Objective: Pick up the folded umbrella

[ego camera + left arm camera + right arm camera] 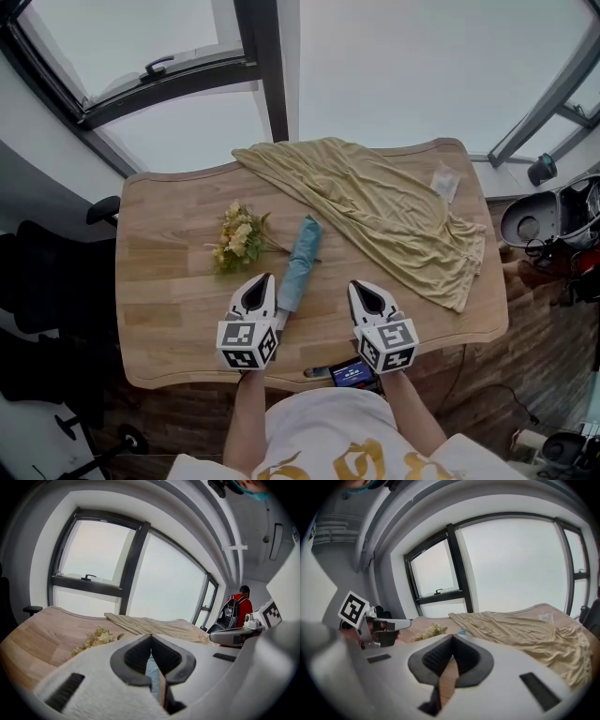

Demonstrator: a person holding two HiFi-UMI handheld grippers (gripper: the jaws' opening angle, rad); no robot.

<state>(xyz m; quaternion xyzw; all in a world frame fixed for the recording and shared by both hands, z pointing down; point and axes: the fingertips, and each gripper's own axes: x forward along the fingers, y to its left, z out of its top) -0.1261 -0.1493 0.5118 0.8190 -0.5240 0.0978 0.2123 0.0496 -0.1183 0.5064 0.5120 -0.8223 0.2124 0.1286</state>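
A folded light-blue umbrella (299,262) lies lengthwise on the wooden table (159,309), its handle end toward me. My left gripper (265,278) hovers just left of that near end, its jaws shut and empty; in the left gripper view the umbrella (152,672) shows through the slit behind the closed jaws. My right gripper (360,288) is to the right of the umbrella, over bare wood, shut with nothing in it. In the right gripper view a bit of the umbrella (461,632) peeks over the jaw housing.
A small bunch of yellow flowers (239,236) lies left of the umbrella. A crumpled yellow-green cloth (384,206) covers the far right of the table, with a small clear packet (443,180) on it. A blue-screened device (352,373) sits at the near table edge. A black chair (47,281) stands to the left.
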